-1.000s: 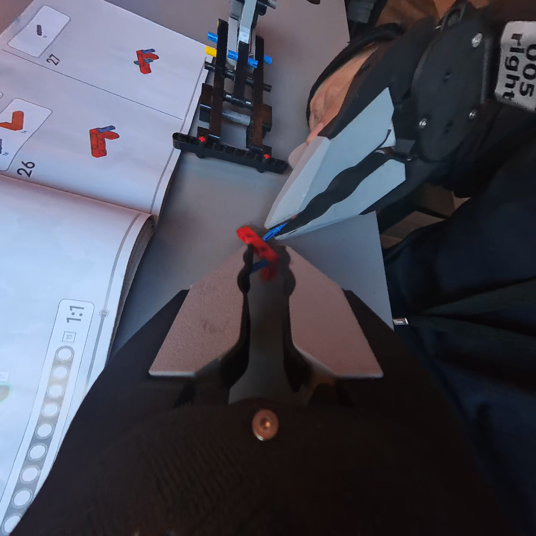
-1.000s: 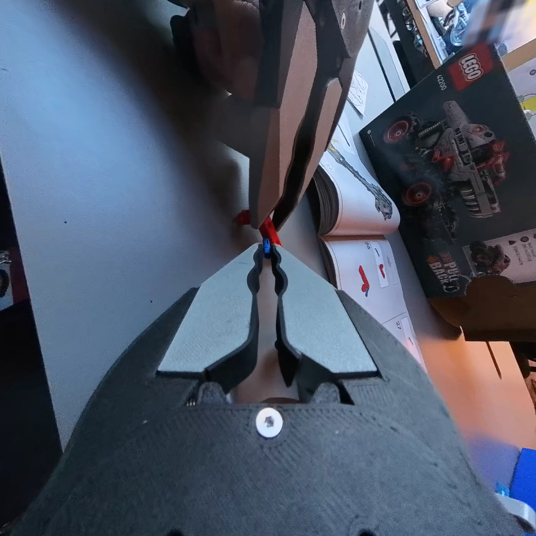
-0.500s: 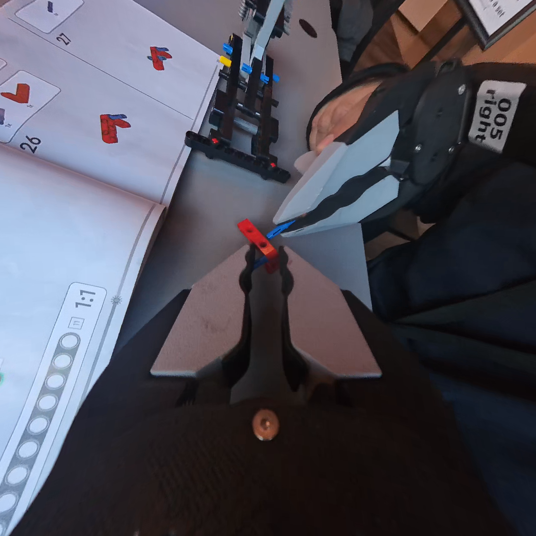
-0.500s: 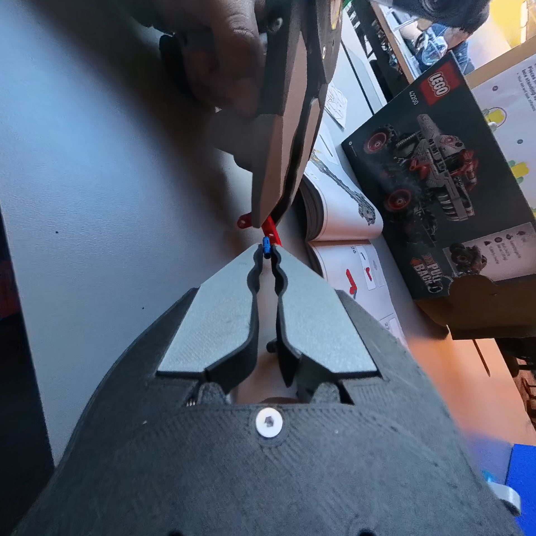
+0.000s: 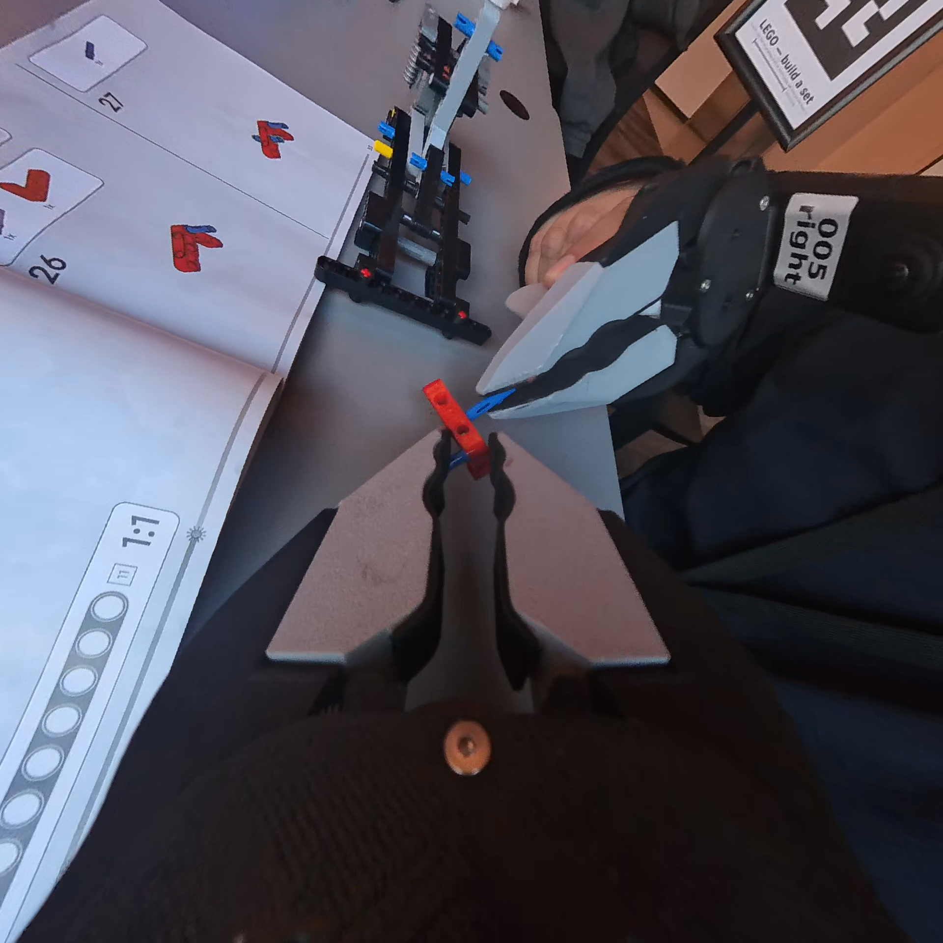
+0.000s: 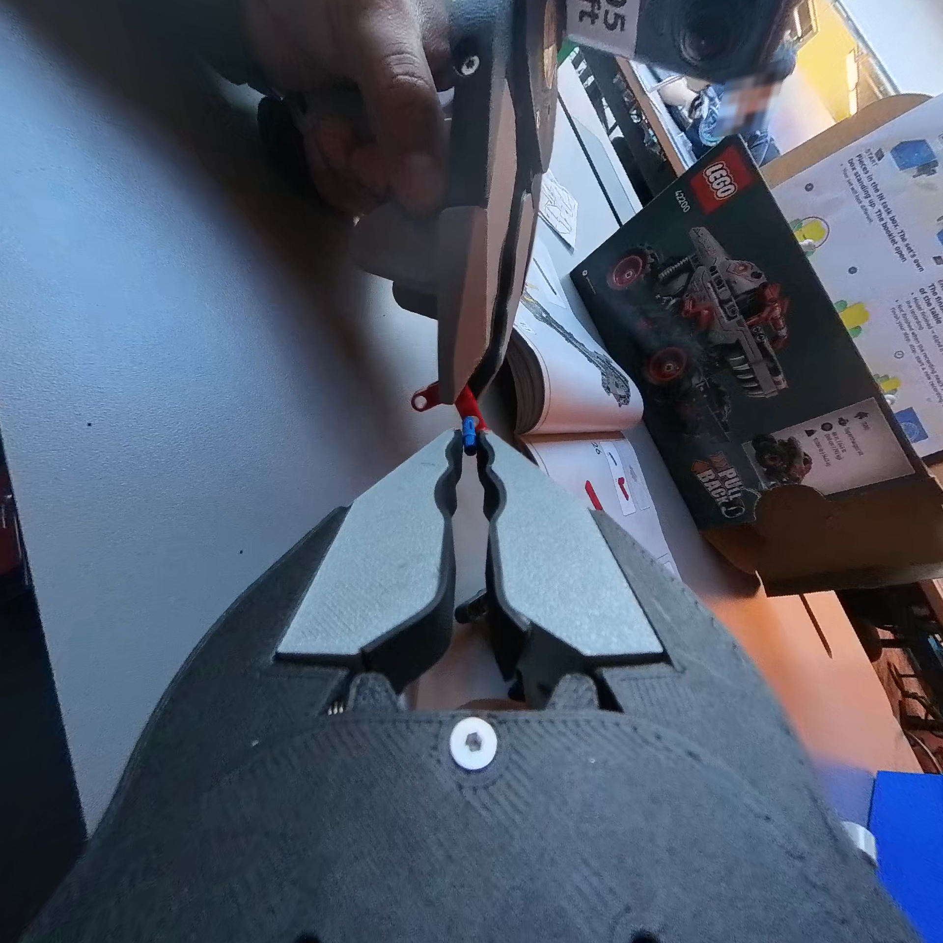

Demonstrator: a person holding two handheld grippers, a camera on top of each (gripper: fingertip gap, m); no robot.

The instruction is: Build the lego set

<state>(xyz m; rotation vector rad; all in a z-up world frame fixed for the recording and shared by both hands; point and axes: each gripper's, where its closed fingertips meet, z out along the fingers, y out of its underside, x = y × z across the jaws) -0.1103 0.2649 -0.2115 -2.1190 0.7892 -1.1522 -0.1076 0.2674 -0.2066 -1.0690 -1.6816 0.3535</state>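
Note:
My left gripper (image 5: 468, 443) is shut on a red angled beam (image 5: 453, 424) and holds it above the grey table (image 5: 357, 388). A blue pin (image 5: 455, 461) sticks out of the beam between my fingertips. My right gripper (image 6: 469, 438) is shut on a second blue pin (image 6: 468, 427), whose free end is at the red beam (image 6: 467, 403). In the left wrist view the right gripper (image 5: 502, 405) comes in from the right with its pin (image 5: 485, 406) touching the beam. The partly built black chassis (image 5: 416, 240) lies further back on the table.
The open instruction booklet (image 5: 153, 316) covers the left of the table and also shows in the right wrist view (image 6: 571, 388). The dark set box (image 6: 755, 388) stands right of it. A framed sign (image 5: 837, 66) is at the top right. A person's hand (image 6: 367, 117) holds the left gripper. The grippers are tip to tip, or close to it.
Both grippers have lifted and shifted a little together. The right gripper's blue pin stays against the red beam. The chassis and booklet have slid lower in the left wrist view.

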